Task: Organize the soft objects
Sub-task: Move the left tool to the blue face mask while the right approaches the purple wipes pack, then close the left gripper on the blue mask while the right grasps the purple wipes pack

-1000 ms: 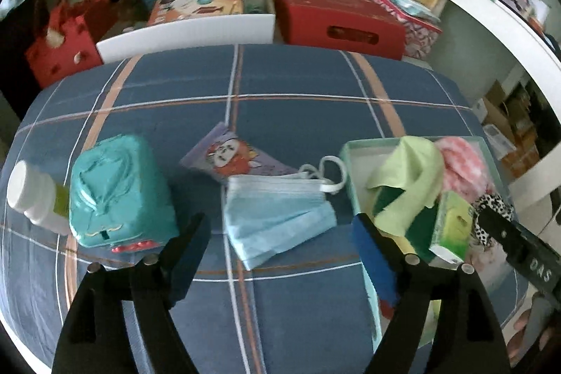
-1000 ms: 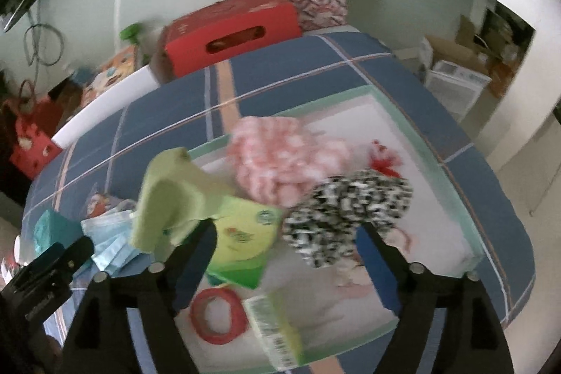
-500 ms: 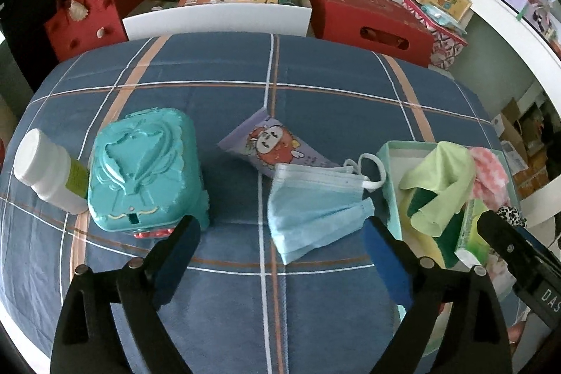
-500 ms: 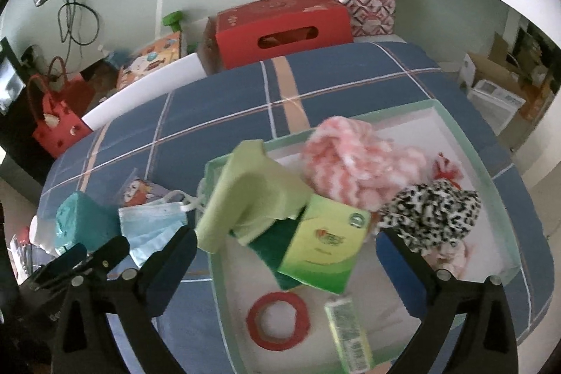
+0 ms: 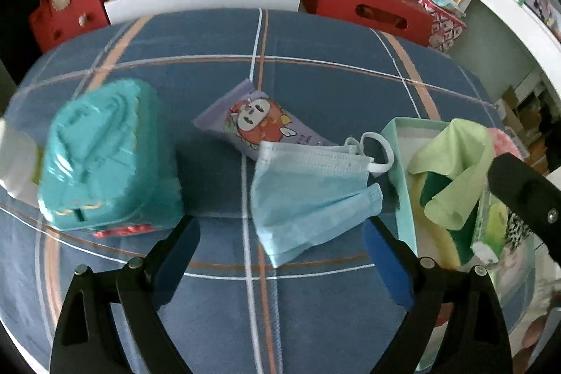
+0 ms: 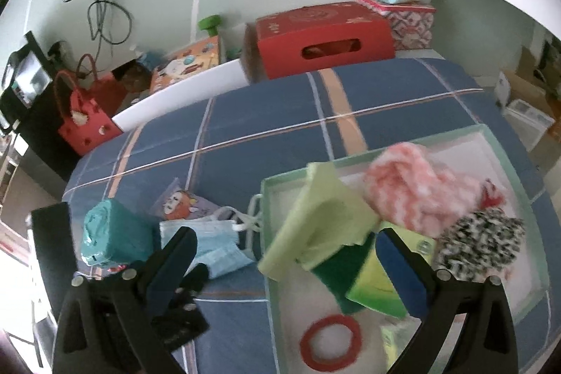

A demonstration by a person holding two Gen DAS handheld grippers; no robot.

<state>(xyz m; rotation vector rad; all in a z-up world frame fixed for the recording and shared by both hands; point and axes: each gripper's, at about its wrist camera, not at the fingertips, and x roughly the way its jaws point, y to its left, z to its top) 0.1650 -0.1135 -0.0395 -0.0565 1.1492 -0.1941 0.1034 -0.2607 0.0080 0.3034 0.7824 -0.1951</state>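
Face mask (image 5: 312, 195): light, limp, pleated cloth lying flat; you pinch its bunched middle, both tongs, left (image 5: 280, 255) and right (image 6: 285, 263), spread empty.

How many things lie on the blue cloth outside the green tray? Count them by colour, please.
Teal: 1, the case
Light blue: 1, the face mask
Purple: 1, the cartoon pouch
White: 1, the bottle, half hidden behind the case
Total: 4
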